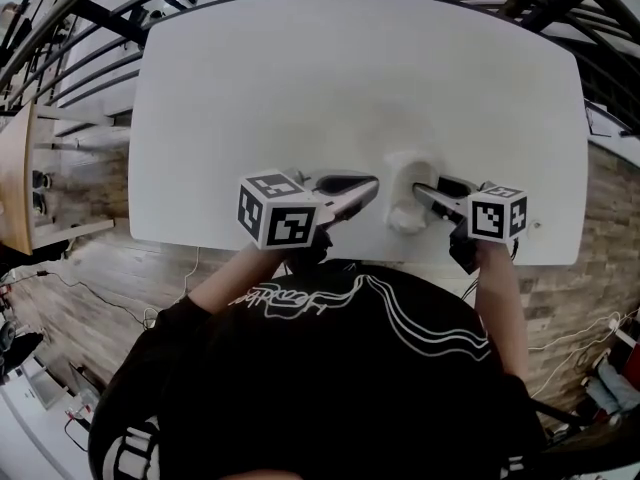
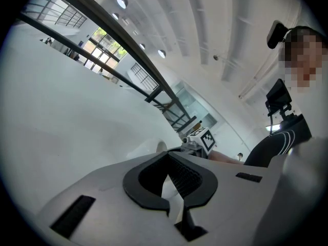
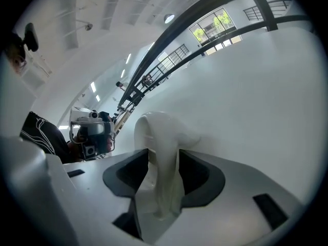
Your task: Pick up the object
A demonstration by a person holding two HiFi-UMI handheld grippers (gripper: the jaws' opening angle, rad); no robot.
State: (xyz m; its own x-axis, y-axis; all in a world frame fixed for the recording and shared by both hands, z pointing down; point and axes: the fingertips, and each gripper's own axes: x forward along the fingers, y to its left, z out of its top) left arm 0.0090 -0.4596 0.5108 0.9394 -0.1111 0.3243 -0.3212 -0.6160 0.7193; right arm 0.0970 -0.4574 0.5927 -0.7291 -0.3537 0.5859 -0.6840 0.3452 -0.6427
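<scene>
"At the near edge of the tabletop (image 1: pixel 300 88), right of centre: what goes down for the object?" asks the recorder.

"White, glossy, rounded object (image 1: pixel 404 217). Cannot identify it further. It sits at the tip of the right gripper (image 1: pixel 420 190), close to the tabletop's front rim. Resting on the surface or lifted clear of it: cannot tell."

"Right gripper, state?"

"Pinching the object. In the right gripper view the dark pads (image 3: pixel 197 170) sit one on each side of a thin, curved white wall. The object stands up past the jaw tips and bulges off to one side."

"Left gripper?"

"The left gripper (image 1: pixel 372 186) has its jaw tips pressed together, with nothing between them. The left gripper view shows only a sliver of white surface behind the hollow of the pads. In the head view it lies just left of the object and points toward it, with a little bare tabletop between the two. The two grippers face each other, tip toward tip."

"Surroundings?"

"Person's black top with white line print (image 1: pixel 330 368) fills the lower head view. Wooden floor (image 1: pixel 90 258) shows past the tabletop's left edge."
</scene>
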